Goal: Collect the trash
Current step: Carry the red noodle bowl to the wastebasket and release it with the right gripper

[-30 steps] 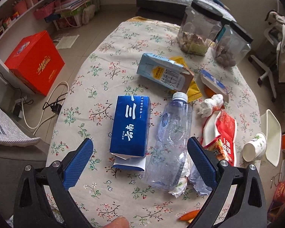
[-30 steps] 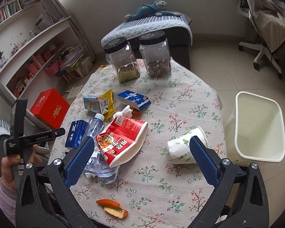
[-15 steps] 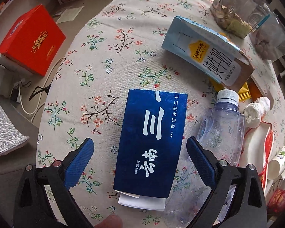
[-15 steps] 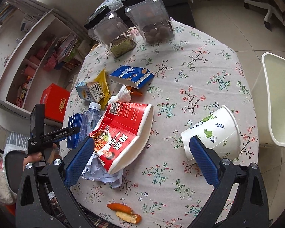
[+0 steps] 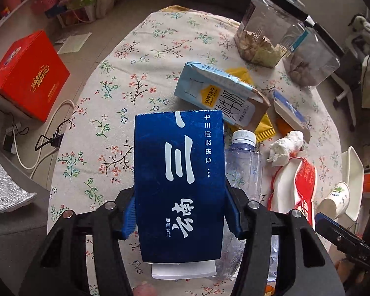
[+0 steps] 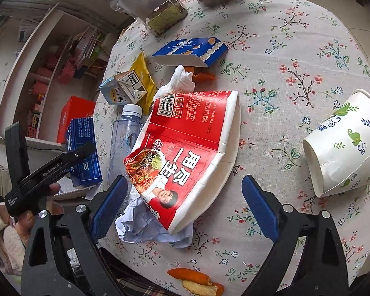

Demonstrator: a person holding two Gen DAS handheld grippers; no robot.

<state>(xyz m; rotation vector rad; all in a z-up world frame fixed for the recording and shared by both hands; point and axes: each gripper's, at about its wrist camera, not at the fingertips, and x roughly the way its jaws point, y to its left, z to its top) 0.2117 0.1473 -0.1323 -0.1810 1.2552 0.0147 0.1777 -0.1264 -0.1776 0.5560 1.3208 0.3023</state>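
My left gripper (image 5: pixel 181 215) is shut on the dark blue carton (image 5: pixel 178 180), its blue pads pressing both long sides; the carton also shows in the right wrist view (image 6: pixel 82 151). My right gripper (image 6: pixel 185 208) is open, its fingers astride the near end of the flattened red noodle bowl (image 6: pixel 185 153), above crumpled white paper (image 6: pixel 148 227). A clear plastic bottle (image 5: pixel 244 162) lies right of the carton. A paper cup (image 6: pixel 345 145) lies on its side at the right. A white bin (image 5: pixel 352 172) stands beyond the table's right edge.
On the floral table (image 6: pixel 283 49) lie a milk carton (image 5: pixel 222 96), a yellow wrapper (image 6: pixel 143 81), a blue biscuit box (image 6: pixel 190 50), a tissue wad (image 6: pixel 182 81) and orange peel (image 6: pixel 197 278). Two clear jars (image 5: pixel 266 34) stand at the far side. A red box (image 5: pixel 27 74) sits on the floor.
My left gripper has closed on the dark blue carton and raised it. My right gripper has come down close over the red noodle bowl, still open.
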